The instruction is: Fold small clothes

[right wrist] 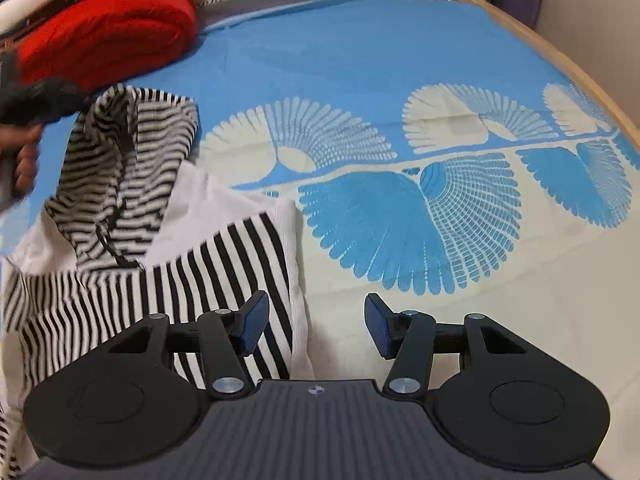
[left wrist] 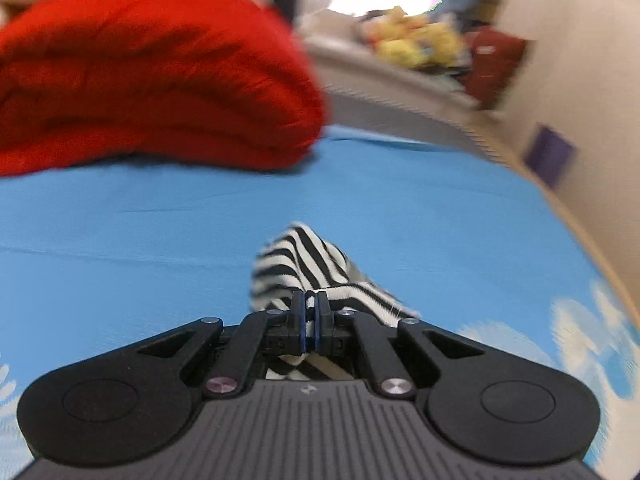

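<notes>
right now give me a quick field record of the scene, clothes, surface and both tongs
surface: blue sheet with a white fan print
garment: striped top, part flat on the sheet, one part lifted
left tongs: shut on a fold of the striped top, raised off the sheet
right tongs: open, nothing between the jaws, over the top's right edge
other clothes: folded red garment at the far left of the sheet
fold state: not yet folded flat

No legible text — anywhere.
</notes>
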A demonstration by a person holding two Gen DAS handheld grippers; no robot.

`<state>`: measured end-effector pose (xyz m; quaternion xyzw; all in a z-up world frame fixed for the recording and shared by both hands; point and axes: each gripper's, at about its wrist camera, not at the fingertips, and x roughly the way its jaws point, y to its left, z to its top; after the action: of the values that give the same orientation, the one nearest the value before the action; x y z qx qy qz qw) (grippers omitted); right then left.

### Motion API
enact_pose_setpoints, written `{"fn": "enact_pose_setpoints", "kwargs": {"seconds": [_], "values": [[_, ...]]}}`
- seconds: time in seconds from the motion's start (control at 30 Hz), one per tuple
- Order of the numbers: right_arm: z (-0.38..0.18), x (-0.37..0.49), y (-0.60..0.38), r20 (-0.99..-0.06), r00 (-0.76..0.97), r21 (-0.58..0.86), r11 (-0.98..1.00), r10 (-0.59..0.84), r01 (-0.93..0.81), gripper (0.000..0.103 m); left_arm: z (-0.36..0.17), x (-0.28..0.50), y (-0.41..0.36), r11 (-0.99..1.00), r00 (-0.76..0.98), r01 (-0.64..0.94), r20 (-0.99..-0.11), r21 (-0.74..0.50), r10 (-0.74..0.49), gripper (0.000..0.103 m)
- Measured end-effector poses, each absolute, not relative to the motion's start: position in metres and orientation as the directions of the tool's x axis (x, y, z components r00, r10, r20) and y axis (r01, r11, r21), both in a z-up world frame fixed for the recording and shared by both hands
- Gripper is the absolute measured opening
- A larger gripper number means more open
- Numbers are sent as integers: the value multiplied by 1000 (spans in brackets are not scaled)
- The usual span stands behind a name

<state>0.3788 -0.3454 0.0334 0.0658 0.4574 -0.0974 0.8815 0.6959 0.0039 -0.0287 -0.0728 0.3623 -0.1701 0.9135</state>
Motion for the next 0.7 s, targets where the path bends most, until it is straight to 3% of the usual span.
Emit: {"fn": "enact_pose_setpoints", "kwargs": {"seconds": [0.23, 0.33, 0.43, 0.5, 0.6, 0.63, 0.7], "values": [[58, 371, -348, -782, 619, 125, 954, -73, 271, 55, 14, 475, 1, 780, 561, 589, -587, -212, -584, 3], [68, 364, -348, -758, 649, 158, 946, -67, 283, 55, 15, 407, 16, 710, 403, 654, -675, -261, -618, 4], [71, 358, -350, -744, 665, 190, 933, -67, 306, 55, 17, 360, 15, 704, 354, 693, -779, -153, -517, 8], [69, 357, -348, -747, 662, 214, 923, -56, 319, 54, 24, 357, 18, 760, 423, 633, -757, -147, -499, 31], [65, 358, -340, -749, 662, 248, 916, -25, 316, 54, 17, 377, 39, 872, 550, 377, -682, -313, -483, 40], [62, 359, -336, -752, 659, 261, 915, -9, 309, 54, 8, 389, 47, 894, 573, 240, -688, -378, -445, 44], [53, 361, -329, -769, 638, 305, 905, 50, 296, 54, -25, 408, 59, 892, 492, -66, -792, -447, -361, 45]]}}
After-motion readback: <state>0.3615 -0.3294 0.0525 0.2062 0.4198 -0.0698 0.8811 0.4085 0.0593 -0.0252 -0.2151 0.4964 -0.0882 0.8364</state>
